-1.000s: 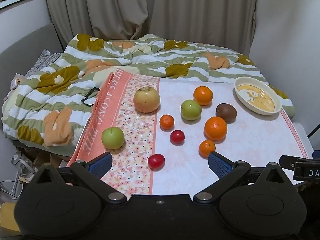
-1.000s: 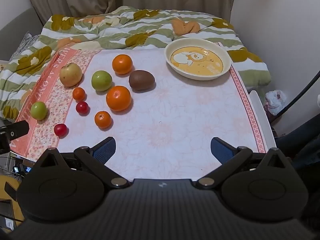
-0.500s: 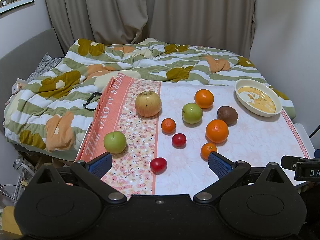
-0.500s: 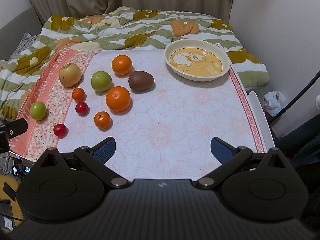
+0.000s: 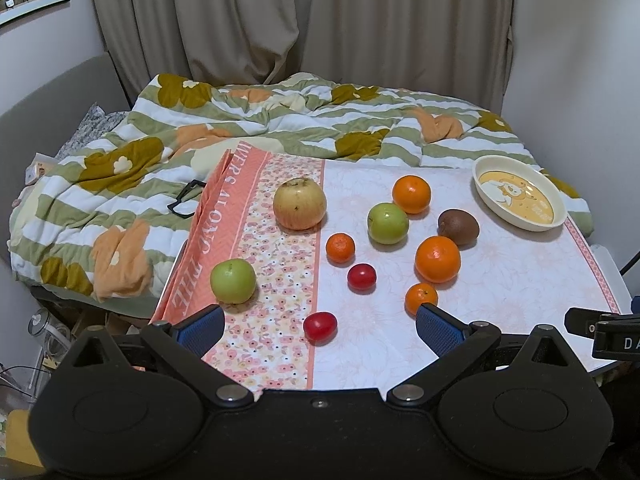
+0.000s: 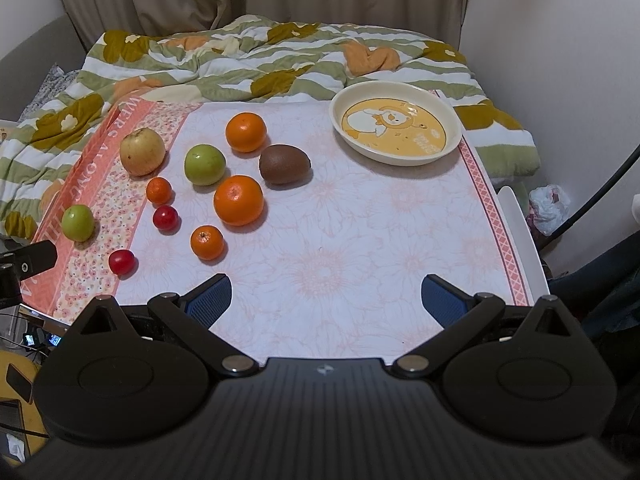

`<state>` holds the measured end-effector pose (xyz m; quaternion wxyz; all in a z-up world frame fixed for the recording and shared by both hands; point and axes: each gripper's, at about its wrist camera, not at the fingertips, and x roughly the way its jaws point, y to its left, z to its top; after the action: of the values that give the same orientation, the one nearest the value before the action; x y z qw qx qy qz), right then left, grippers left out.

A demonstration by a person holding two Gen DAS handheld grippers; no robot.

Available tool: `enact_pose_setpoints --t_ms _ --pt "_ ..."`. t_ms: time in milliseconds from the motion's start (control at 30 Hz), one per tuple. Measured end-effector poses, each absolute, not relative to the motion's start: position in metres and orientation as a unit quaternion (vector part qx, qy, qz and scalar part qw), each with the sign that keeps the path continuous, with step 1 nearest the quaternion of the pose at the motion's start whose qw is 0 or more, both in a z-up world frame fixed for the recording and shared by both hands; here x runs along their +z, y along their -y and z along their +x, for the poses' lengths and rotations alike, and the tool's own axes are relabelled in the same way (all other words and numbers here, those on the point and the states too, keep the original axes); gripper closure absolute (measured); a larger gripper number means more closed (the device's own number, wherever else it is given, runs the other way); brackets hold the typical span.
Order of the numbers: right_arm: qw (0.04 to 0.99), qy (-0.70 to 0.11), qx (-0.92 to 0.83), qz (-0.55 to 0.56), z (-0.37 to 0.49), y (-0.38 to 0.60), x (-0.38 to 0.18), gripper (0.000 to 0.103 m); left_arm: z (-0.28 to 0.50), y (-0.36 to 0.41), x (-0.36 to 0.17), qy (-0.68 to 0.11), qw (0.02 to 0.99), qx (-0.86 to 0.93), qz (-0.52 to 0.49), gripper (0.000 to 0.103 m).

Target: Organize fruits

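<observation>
Desk holds fruits at left, bowl far right; left gripper and right gripper gape empty

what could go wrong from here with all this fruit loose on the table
The red tomato and green apple sit near the table's front-left edge, so a nudge from the open left gripper could roll them off. The bowl sits at the far corner, so round fruit may slip during the long carry.

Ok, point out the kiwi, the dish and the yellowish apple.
kiwi point(image 6: 284, 164): right wrist view, middle of its brown skin.
dish point(image 6: 454, 136): right wrist view, cream rim at right.
yellowish apple point(image 5: 299, 205): left wrist view, middle of its front.
</observation>
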<state>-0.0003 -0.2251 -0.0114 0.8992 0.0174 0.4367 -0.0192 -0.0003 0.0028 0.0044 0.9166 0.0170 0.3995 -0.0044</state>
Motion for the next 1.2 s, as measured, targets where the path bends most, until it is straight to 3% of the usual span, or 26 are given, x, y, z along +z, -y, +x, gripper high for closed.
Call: enact_pose_setpoints --t_ms 1200 --pt "0.900 -0.436 -0.009 0.011 0.0038 0.2222 -0.0119 0.000 0.0018 -0.0023 0.0038 -0.405 0.914 -0.003 0.014 0.000"
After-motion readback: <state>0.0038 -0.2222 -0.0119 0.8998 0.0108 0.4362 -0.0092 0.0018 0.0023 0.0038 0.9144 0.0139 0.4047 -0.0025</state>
